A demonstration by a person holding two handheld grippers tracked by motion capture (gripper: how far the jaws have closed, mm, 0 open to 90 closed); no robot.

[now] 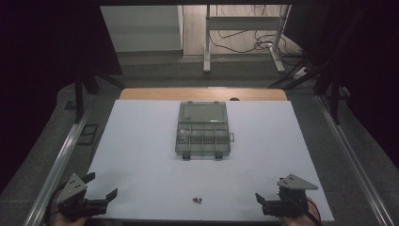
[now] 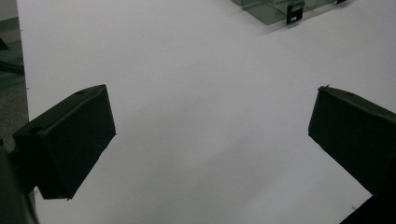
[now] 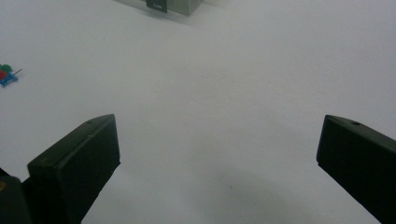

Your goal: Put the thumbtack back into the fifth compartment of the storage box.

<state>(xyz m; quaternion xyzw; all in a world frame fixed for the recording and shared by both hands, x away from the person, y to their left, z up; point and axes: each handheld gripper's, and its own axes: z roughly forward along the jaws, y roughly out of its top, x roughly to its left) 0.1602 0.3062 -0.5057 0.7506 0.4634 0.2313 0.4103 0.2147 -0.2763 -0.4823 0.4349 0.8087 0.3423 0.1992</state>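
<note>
Left claw, right claw open over white tabletop

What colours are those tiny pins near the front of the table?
The push pins are green, red and blue, clearest in the right gripper view at its left edge.

pushpins: too small to count | organizer box: cut off by edge

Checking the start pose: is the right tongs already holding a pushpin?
No, the right tongs stand open over bare white table, with the pushpins lying apart.
</note>
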